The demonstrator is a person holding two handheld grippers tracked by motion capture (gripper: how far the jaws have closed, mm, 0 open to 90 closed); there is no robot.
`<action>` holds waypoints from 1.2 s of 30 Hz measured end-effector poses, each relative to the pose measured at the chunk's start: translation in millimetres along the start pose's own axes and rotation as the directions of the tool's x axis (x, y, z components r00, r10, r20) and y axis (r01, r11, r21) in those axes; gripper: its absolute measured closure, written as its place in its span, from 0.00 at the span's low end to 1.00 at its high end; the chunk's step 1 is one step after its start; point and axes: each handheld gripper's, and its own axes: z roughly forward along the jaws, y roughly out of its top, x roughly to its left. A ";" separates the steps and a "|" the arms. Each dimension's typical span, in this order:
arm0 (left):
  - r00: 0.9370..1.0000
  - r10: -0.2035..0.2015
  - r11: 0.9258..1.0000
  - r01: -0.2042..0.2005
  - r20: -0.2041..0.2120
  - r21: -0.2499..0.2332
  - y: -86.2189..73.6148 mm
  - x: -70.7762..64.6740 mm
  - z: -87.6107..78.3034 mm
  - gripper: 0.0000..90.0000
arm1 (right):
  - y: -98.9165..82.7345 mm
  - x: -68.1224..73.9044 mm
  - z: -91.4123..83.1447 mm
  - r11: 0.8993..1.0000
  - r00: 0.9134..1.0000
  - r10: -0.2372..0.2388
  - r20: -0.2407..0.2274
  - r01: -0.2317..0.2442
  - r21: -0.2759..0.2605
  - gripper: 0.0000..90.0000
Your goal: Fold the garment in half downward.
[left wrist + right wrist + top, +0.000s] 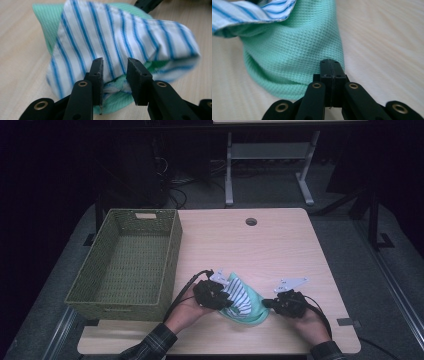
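Observation:
A mint-green cloth (256, 312) with a white, blue-striped lining (239, 293) lies bunched at the table's front, between my two grippers. My left gripper (226, 303) reaches into its left side. In the left gripper view its jaws (115, 67) stand apart, with the striped lining (120, 35) and a fold of green hanging loose in the gap; the pads do not press on it. My right gripper (266, 303) sits at the cloth's right edge. In the right gripper view its jaws (332, 62) are pressed together against the mint cloth (294, 50), and no fabric shows between them.
A green woven basket (172, 255) with nothing in it stands on the left side of the wooden table (280, 250). A round cable hole (251, 221) sits near the far edge. Table legs and cables stand on the dark floor beyond.

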 end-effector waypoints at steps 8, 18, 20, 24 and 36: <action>1.000 -0.005 0.999 0.004 -0.013 -0.040 15.0 7.6 -3.1 0.78 | 0.5 -20.1 -3.0 0.999 0.998 0.036 0.059 -0.036 -0.004 1.00; 1.000 0.008 0.999 -0.009 -0.022 -0.043 27.7 9.8 0.7 0.81 | 1.4 -36.6 -11.8 0.995 0.992 0.087 0.089 -0.083 -0.053 1.00; 0.999 0.000 0.998 -0.002 -0.032 -0.065 34.8 11.4 0.5 0.82 | 5.0 -34.4 -19.6 0.994 0.993 0.084 0.087 -0.078 -0.076 1.00; 0.999 0.010 0.996 -0.015 -0.047 -0.090 51.1 16.4 2.8 0.83 | 12.7 -28.2 -29.9 0.988 0.995 0.080 0.054 -0.072 -0.135 1.00; 0.994 -0.009 1.000 0.007 -0.105 -0.020 58.1 34.5 47.5 0.85 | 23.5 -11.0 -10.3 0.995 0.999 0.035 0.006 -0.035 -0.093 1.00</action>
